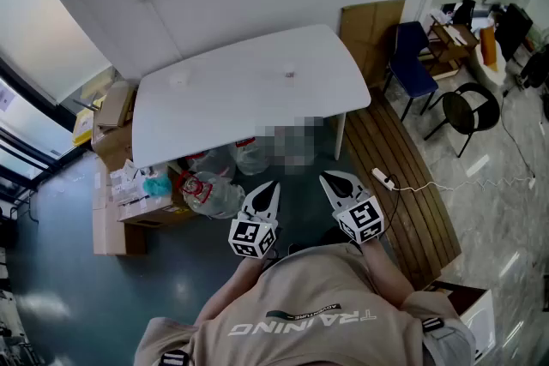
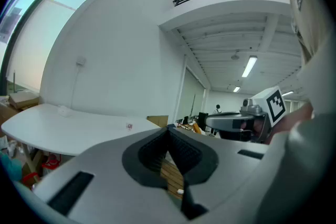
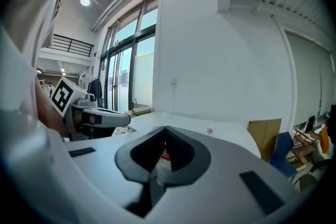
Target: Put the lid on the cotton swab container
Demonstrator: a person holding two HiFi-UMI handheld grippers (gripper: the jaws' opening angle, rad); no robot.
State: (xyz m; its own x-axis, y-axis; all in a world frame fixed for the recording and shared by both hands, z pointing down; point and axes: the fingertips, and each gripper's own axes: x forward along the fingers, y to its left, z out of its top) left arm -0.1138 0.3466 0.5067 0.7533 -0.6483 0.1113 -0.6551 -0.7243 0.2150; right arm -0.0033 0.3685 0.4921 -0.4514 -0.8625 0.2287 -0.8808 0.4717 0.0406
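Tucked against the person's shirt (image 1: pixel 300 304), the left gripper (image 1: pixel 268 186) points forward with its jaws closed on nothing, probably just carried at the ready. Beside it, the right gripper (image 1: pixel 331 178) is likewise closed and empty. Well ahead of both jaw tips, the desk (image 1: pixel 232 111) bears a pale object (image 1: pixel 178 80) and a pinkish object (image 1: pixel 289 75). Both are too small to tell container from lid, and neither is within reach.

The shirt (image 1: pixel 300 326) of the person bears the printed word "TRAINING", seen upside down in the head view; the smaller line beside it is too small to read. The cubes on the left hand-held gripper (image 1: pixel 268 184) and the right hand-held gripper (image 1: pixel 330 177) carry black-and-white square code markers.
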